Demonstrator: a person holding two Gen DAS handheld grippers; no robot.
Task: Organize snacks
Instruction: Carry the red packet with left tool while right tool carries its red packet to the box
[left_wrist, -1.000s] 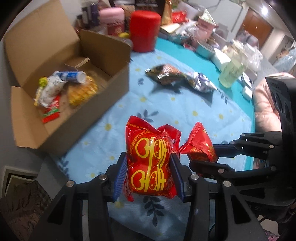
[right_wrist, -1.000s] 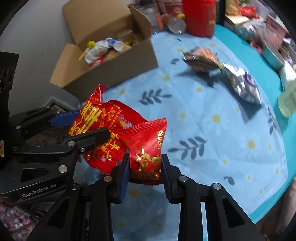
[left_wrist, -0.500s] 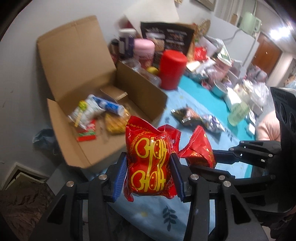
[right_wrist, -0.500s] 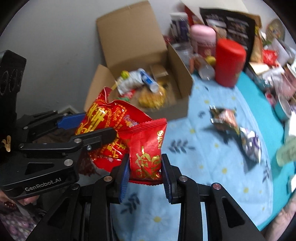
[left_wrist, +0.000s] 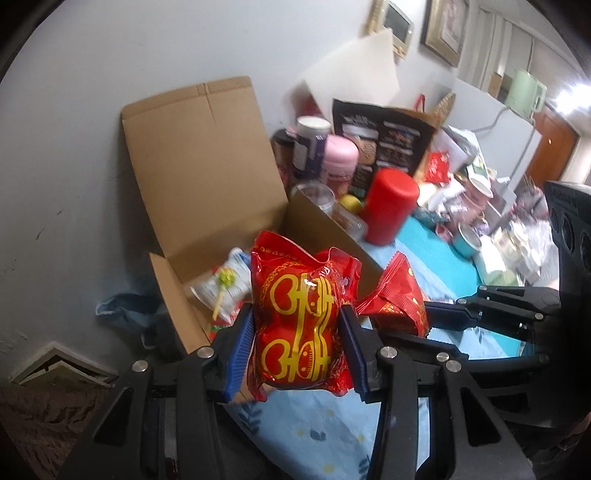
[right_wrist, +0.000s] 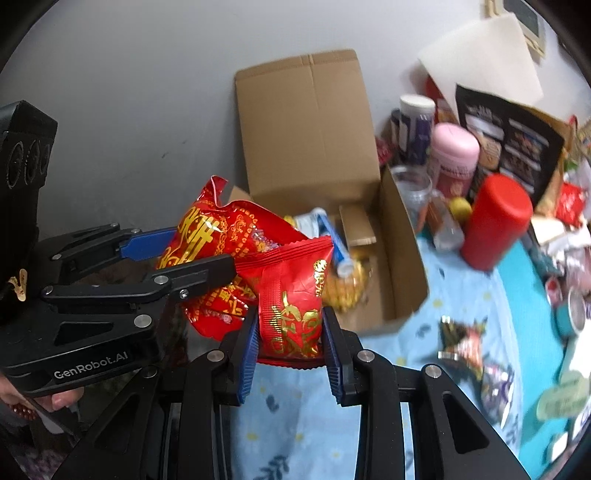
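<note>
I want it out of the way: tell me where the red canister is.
In the left wrist view the red canister stands on the table, right of the cardboard box and in front of the pink jar.

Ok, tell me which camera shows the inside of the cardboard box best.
The right wrist view: the cardboard box opens toward it, showing yellow snacks and a white-and-blue tube inside. In the left wrist view the box is mostly blocked by the red snack packet; only a white packet shows.

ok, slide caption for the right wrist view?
Right gripper and left gripper each carry a red snack packet toward the open cardboard box.
</note>
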